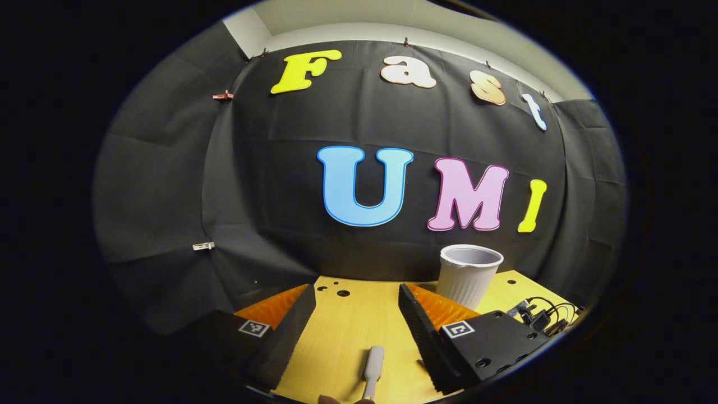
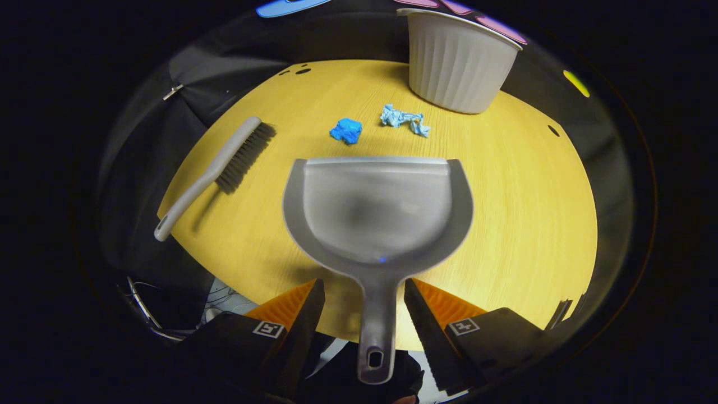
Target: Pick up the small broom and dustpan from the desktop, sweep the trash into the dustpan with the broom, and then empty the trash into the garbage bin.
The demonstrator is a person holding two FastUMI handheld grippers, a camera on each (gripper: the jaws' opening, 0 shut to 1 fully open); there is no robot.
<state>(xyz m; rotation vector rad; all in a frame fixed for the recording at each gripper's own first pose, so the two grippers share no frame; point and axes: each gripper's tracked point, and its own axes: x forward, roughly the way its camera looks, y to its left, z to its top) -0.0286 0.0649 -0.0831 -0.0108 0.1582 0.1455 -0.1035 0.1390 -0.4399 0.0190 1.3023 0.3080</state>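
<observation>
straddling the dustpan handle, the right claw stands wide, its fingers either side of the handle and apart from it; nothing is gripped yet. the dustpan lies flat on the desk, its handle overhanging the near edge, its open lip facing two blue scraps of trash that sit between it and the white ribbed garbage bin at the far edge. the small broom lies toward the left edge, bristles down.

the left claw is likewise wide, with the broom's handle tip low between its fingers, unheld.

judgement: the pickup step is in hand. each claw should advance until the handle sits deep between the fingers, then close squarely across it. the dustpan should lift level, lip kept close to the trash. a grip too near the handle end risks the pan tipping.
</observation>
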